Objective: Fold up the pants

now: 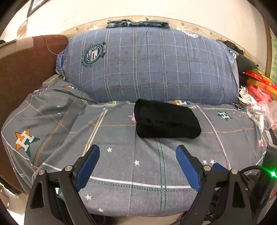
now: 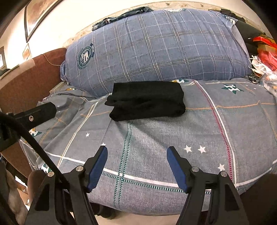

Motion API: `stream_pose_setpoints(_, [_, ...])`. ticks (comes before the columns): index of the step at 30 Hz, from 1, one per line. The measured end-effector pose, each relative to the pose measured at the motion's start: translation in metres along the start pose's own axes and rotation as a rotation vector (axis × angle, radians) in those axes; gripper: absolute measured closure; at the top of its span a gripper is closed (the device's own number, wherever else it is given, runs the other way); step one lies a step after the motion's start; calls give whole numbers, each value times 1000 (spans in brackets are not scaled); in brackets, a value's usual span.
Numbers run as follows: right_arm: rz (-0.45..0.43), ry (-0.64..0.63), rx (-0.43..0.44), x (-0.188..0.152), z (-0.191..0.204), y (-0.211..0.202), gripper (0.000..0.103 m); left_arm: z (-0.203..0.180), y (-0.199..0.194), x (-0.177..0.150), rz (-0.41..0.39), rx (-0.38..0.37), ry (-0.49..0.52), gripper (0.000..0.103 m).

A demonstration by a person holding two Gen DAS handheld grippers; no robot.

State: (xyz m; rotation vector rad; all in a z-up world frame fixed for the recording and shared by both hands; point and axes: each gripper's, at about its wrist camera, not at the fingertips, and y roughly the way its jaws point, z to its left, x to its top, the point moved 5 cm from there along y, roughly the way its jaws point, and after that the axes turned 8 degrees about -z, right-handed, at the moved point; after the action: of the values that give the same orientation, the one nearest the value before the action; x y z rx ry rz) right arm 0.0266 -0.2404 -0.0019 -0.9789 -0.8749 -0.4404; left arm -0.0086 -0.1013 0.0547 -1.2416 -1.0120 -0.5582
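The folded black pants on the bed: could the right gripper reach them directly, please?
Probably yes: the right gripper is open, and only bare bedspread lies between it and the pants.

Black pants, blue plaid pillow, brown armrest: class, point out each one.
black pants (image 1: 166, 119), left wrist view, middle of the folded bundle
blue plaid pillow (image 2: 155, 48), right wrist view, centre of its front face
brown armrest (image 1: 26, 69), left wrist view, its inner side

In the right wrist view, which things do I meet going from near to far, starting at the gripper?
Right gripper → grey bedsheet → folded black pants → big blue checked pillow → dark cloth on top of the pillow → wall.
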Motion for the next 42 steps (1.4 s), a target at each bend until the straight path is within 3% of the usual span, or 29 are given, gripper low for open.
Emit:
stream_pose_setpoints(10, [41, -2, -12, -8, -1, 9, 26, 5, 13, -11, 65, -5, -34, 14])
stream_pose_setpoints(42, [96, -35, -6, -26, 9, 20, 24, 16, 20, -22, 99, -9, -89, 14])
